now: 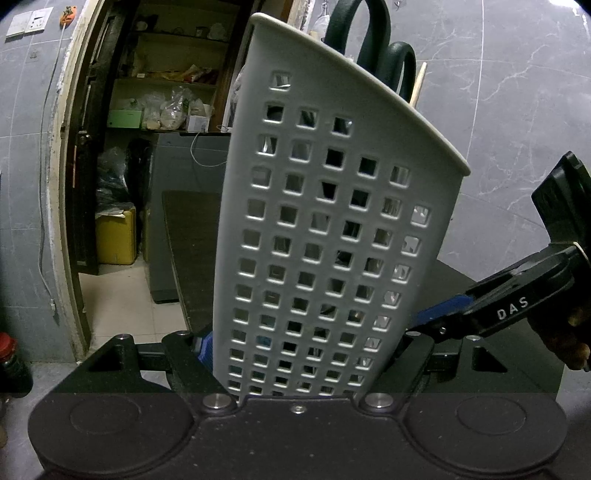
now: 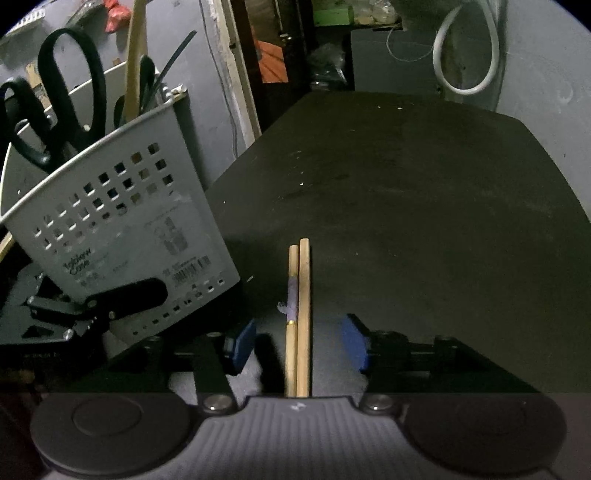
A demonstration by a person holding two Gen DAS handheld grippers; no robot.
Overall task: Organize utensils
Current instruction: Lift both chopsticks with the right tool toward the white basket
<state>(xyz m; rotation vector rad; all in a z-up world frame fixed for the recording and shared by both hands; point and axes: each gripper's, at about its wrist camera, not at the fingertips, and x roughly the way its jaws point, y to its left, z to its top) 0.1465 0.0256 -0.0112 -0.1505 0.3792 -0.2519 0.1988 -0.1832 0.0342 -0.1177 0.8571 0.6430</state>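
I see two wooden chopsticks [image 2: 299,314] lying side by side on the dark desk [image 2: 424,192], between my right gripper's [image 2: 301,345] fingers, which stand apart, touching neither. Just left, my left gripper [image 1: 310,354] is clamped on the tilted grey holder [image 1: 325,236], with black-handled scissors [image 1: 365,37] inside.

From my feed, grey marble-look wall tiles [image 1: 517,92] surround an open doorway [image 1: 70,184] into a dim storeroom with cluttered shelves [image 1: 166,79] (bags and boxes, mostly), a yellow container [image 1: 115,236] on its pale tiled floor [image 1: 122,295], wall sockets [image 1: 29,23] beside the frame, and a dark table [image 2: 406,184]
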